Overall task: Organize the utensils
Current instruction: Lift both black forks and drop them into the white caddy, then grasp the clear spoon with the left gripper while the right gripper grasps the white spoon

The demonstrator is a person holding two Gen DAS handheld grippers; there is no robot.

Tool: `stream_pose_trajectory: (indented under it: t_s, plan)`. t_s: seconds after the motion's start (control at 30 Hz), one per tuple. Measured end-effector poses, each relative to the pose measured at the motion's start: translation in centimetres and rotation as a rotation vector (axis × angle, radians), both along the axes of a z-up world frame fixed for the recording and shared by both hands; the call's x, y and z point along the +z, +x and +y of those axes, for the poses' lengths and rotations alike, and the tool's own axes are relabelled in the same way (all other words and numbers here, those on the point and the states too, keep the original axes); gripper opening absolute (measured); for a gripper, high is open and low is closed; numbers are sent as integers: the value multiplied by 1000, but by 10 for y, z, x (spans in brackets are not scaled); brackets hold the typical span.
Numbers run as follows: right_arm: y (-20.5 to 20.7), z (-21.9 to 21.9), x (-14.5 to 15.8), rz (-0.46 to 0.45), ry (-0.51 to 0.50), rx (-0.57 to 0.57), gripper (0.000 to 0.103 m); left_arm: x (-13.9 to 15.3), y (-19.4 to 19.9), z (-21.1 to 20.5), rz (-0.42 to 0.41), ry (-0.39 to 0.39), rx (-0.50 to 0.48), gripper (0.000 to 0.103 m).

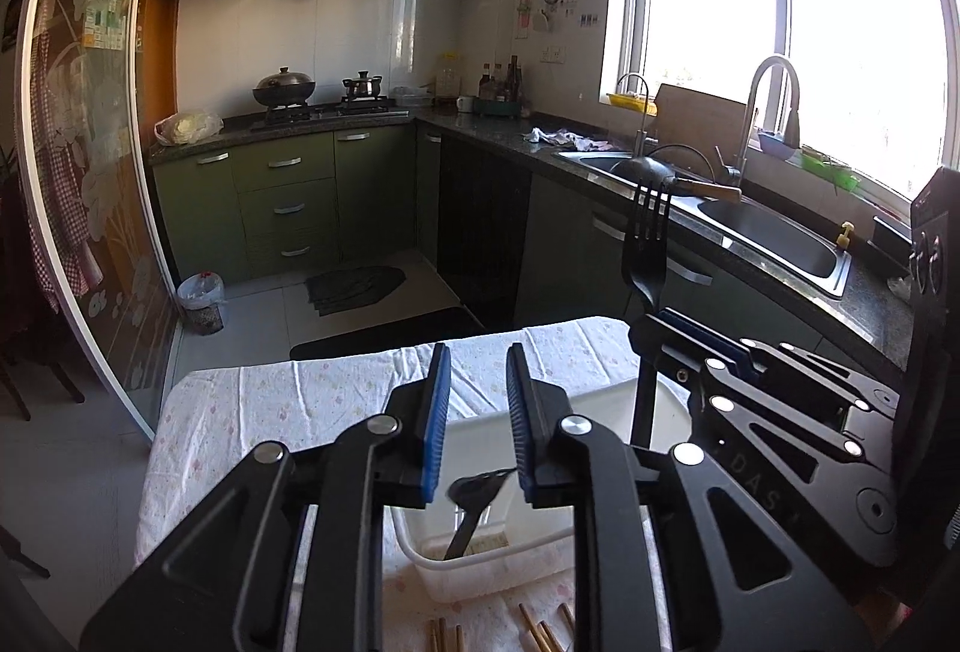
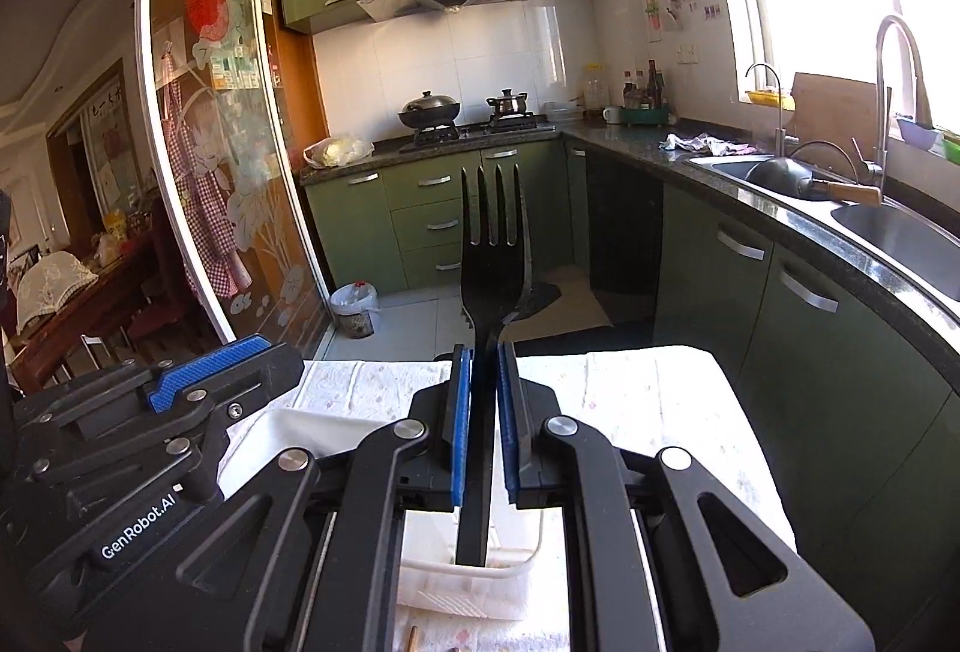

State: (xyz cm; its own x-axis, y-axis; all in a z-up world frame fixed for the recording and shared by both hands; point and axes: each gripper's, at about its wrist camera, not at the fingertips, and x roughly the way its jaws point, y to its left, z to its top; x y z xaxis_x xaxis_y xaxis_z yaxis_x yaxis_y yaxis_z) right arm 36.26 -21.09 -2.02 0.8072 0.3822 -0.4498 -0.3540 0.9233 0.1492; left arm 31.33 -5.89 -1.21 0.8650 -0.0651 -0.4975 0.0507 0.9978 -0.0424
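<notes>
My right gripper (image 2: 480, 400) is shut on a black plastic fork (image 2: 493, 256), held upright with tines up, its handle end just above the white plastic bin (image 2: 300, 433). In the left wrist view the fork (image 1: 647, 244) and right gripper (image 1: 690, 337) stand to the right, over the bin (image 1: 474, 430). My left gripper (image 1: 478, 412) is open and empty above the bin, which holds a black spoon (image 1: 471, 502). Wooden chopsticks (image 1: 543, 631) lie on the tablecloth in front of the bin.
The bin stands on a small table with a floral white cloth (image 1: 312, 400). Behind are green kitchen cabinets (image 1: 288, 196), a stove with a wok (image 1: 284, 88), and a counter with a steel sink (image 1: 774, 232) on the right. A glass sliding door (image 2: 204, 160) is on the left.
</notes>
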Motion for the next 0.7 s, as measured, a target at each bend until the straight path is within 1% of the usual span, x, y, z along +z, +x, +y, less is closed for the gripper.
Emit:
stream_pose_trajectory:
  t_s: [0.07,0.13,0.2,0.3,0.43,0.47,0.5,0.6,0.7]
  plan:
    - [-6,-3,1,2,-6,10,11,1,-3,2,12,7,2,19]
    - [-11,-3,2,2,-10,17,21,1,-8,4,27,7,1,19]
    - [-14,-3,2,8,-25,29,26,2,-13,3,53,9,-3,21]
    - [-21,-6,2,12,-25,36,26,-3,-22,0,101,21,-13,22]
    - [-38,-24,4,32,-1,38,27,-18,-40,-3,199,14,-53,24]
    - [-43,-30,3,50,11,42,27,-21,-47,-6,196,40,-57,25]
    - [-48,-37,0,73,23,51,29,-27,-52,-11,221,61,-73,28]
    - [-62,-59,-12,138,50,62,30,-53,-59,-18,334,15,-131,28]
    - [-76,-81,-26,197,86,75,30,-75,-61,-23,416,-31,-177,28]
